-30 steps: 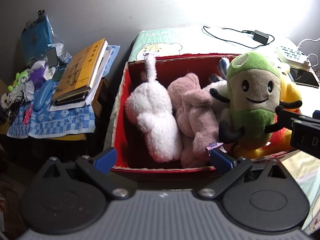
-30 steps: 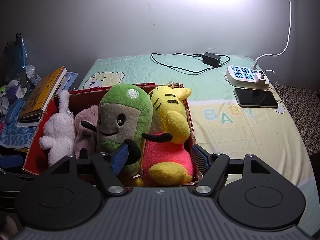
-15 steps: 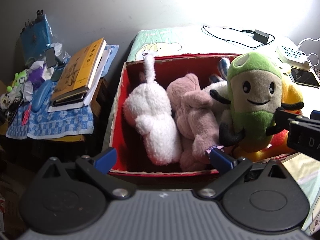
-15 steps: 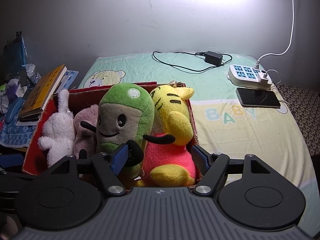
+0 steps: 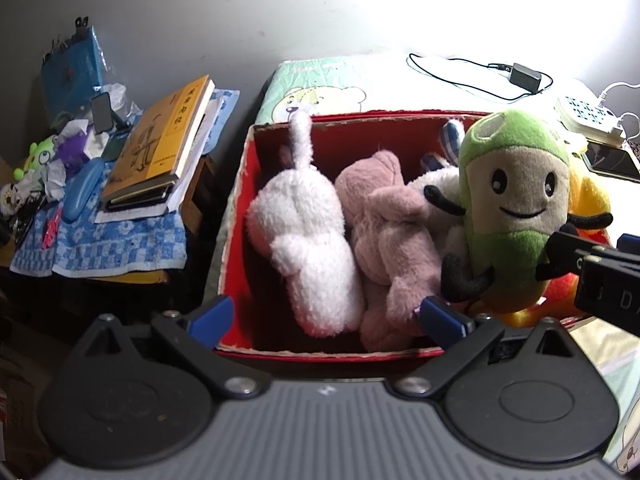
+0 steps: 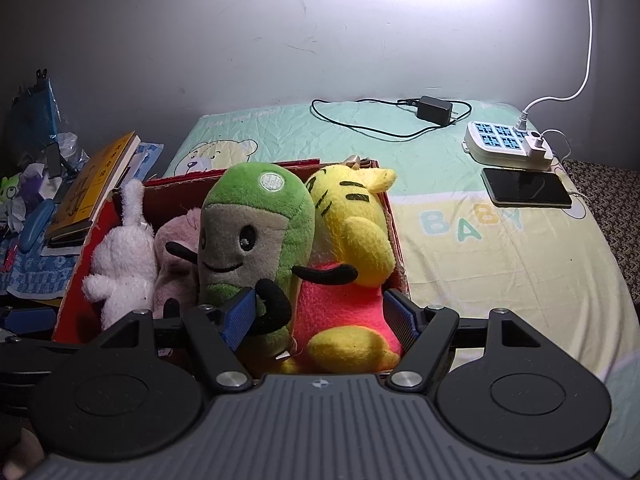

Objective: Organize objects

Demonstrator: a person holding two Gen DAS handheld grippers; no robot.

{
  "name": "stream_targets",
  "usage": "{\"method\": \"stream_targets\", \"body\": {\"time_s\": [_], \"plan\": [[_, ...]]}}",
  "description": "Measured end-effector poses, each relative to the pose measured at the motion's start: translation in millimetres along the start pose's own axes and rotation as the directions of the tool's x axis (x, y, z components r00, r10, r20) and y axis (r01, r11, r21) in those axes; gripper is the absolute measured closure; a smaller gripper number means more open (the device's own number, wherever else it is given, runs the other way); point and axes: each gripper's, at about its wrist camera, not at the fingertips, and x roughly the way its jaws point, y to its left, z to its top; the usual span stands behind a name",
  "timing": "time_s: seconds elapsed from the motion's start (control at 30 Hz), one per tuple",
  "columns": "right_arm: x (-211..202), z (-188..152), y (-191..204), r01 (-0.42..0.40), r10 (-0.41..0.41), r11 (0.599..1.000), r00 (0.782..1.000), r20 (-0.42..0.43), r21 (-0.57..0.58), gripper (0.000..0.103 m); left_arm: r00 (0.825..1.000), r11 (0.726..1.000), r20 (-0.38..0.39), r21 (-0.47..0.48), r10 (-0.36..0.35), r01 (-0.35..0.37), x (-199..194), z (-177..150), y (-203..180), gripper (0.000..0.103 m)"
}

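A red box (image 5: 240, 184) (image 6: 80, 256) on the bed holds several plush toys: a white rabbit (image 5: 308, 236) (image 6: 124, 252), a pink plush (image 5: 388, 232) (image 6: 176, 248), a green and tan smiling plush (image 5: 516, 200) (image 6: 252, 240) standing upright, and a yellow tiger in pink (image 6: 352, 248) (image 5: 588, 204). My left gripper (image 5: 326, 318) is open and empty at the box's near edge, in front of the white and pink toys. My right gripper (image 6: 320, 314) is open and empty, its fingers either side of the tiger's lower body, the left pad (image 6: 238, 316) next to the green plush's black arm.
A side table at left carries a yellow book (image 5: 160, 148) (image 6: 92, 188) on a blue checked cloth (image 5: 108, 240) with clutter. On the bed lie a black charger and cable (image 6: 434, 110), a white power strip (image 6: 504, 144) and a phone (image 6: 524, 192). A wall is behind.
Both cameras have drawn back slightly from the box. The toys stay in place and both grippers stay open.
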Motion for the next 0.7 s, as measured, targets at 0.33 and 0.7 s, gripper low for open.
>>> {"method": "stream_targets", "body": {"time_s": [0.33, 0.7], "plan": [[0.0, -1.6, -1.6, -0.009, 0.008, 1.000, 1.000, 0.002, 0.007, 0.031, 1.000, 1.000, 0.007, 0.007, -0.014, 0.014, 1.0, -0.2, -2.8, 0.003], [-1.4, -1.9, -0.8, -0.005, 0.005, 1.000, 1.000, 0.015, 0.001, 0.031, 1.000, 1.000, 0.014, 0.014, -0.020, 0.020, 2.5, -0.8, -4.6, 0.003]]}}
